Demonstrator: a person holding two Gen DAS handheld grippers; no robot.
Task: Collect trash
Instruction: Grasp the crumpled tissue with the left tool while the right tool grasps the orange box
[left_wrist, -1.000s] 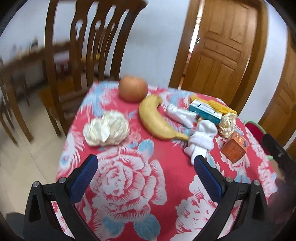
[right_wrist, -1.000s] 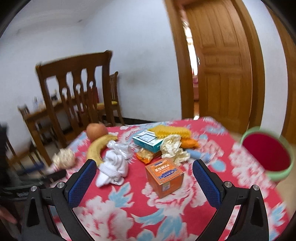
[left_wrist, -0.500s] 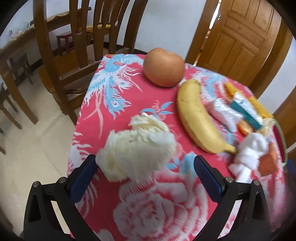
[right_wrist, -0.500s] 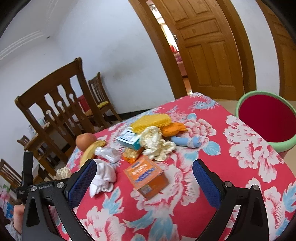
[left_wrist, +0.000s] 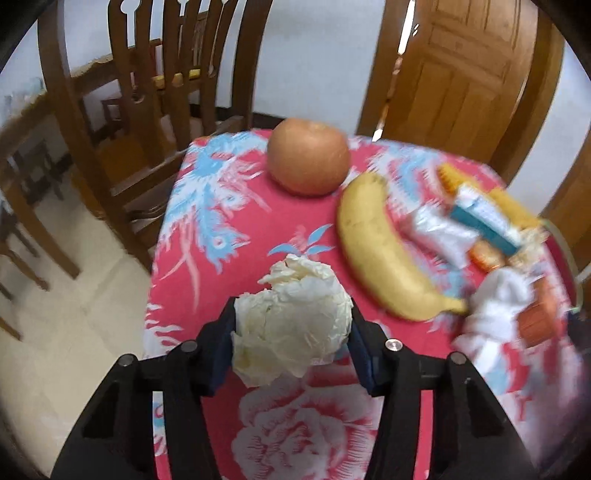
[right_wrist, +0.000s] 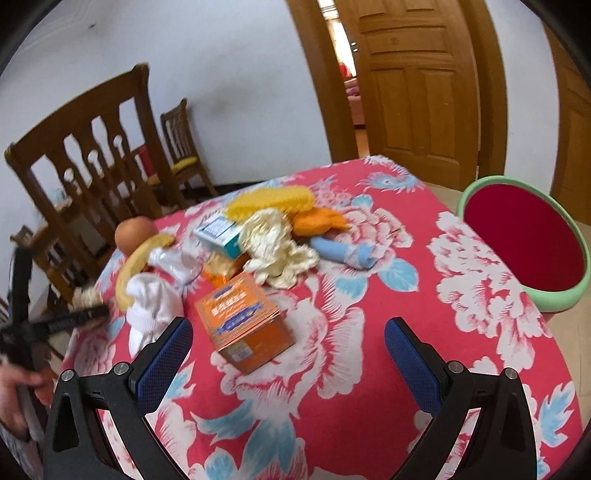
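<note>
Crumpled cream paper wad (left_wrist: 291, 317), apparently pinched between left hand-held gripper (left_wrist: 292, 332) pads.

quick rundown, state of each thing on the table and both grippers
left gripper: jaws just closed, pressing the crumpled paper ball
crumpled paper ball: squeezed between the pads
right gripper: open, empty
orange box: closed, lying on the tablecloth ahead of the right gripper
banana: unpeeled, lying flat
apple: whole
green-rimmed bin: open, looks empty
door: ajar
</note>
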